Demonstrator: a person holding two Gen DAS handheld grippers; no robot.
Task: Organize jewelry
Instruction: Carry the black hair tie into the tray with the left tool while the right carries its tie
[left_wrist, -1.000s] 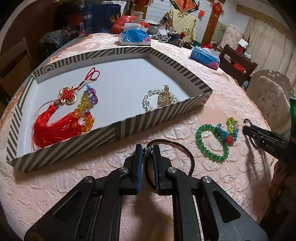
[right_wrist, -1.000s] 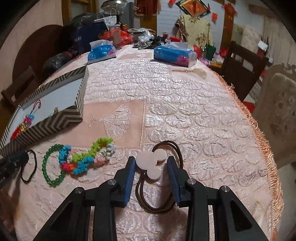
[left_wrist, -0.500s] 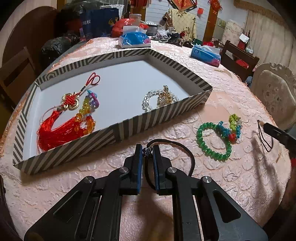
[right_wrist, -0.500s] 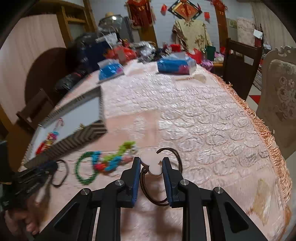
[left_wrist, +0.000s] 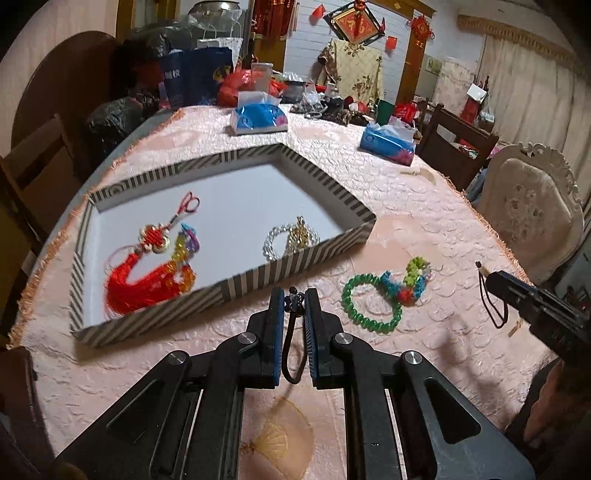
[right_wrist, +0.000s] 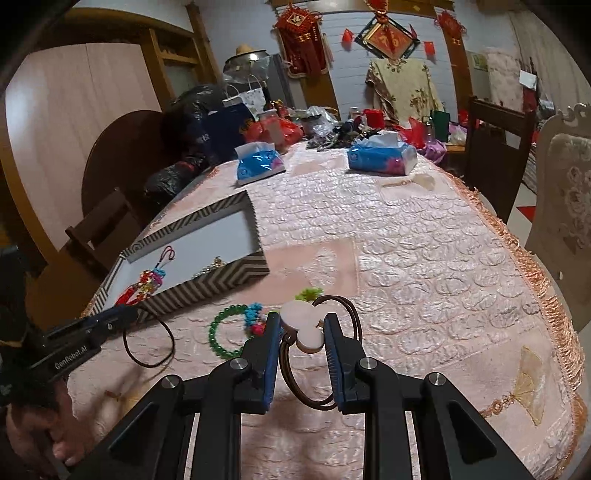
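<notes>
My left gripper (left_wrist: 294, 297) is shut on a black hair tie (left_wrist: 291, 345) by its small charm and holds it above the table, in front of the striped box (left_wrist: 295, 260). The box holds a red tassel knot (left_wrist: 140, 284), a coloured bead bracelet (left_wrist: 183, 254) and a clear bead bracelet with a gold charm (left_wrist: 291, 238). My right gripper (right_wrist: 301, 326) is shut on a brown hair tie with pale pink discs (right_wrist: 301, 321), lifted off the cloth. A green bead bracelet (left_wrist: 369, 302) and a colourful braided piece (left_wrist: 410, 280) lie on the table between the grippers.
Two blue tissue packs (left_wrist: 258, 118) (left_wrist: 388, 142) lie farther back, with bags and clutter behind them. A white carved chair (left_wrist: 532, 210) and a dark wooden chair (left_wrist: 458, 147) stand at the right edge. The pink tablecloth (right_wrist: 424, 258) has a fringed edge.
Both grippers have risen from the table, each carrying its hair tie. The right gripper closed on the pink-disc tie and lifted it; the left black tie now hangs free.
</notes>
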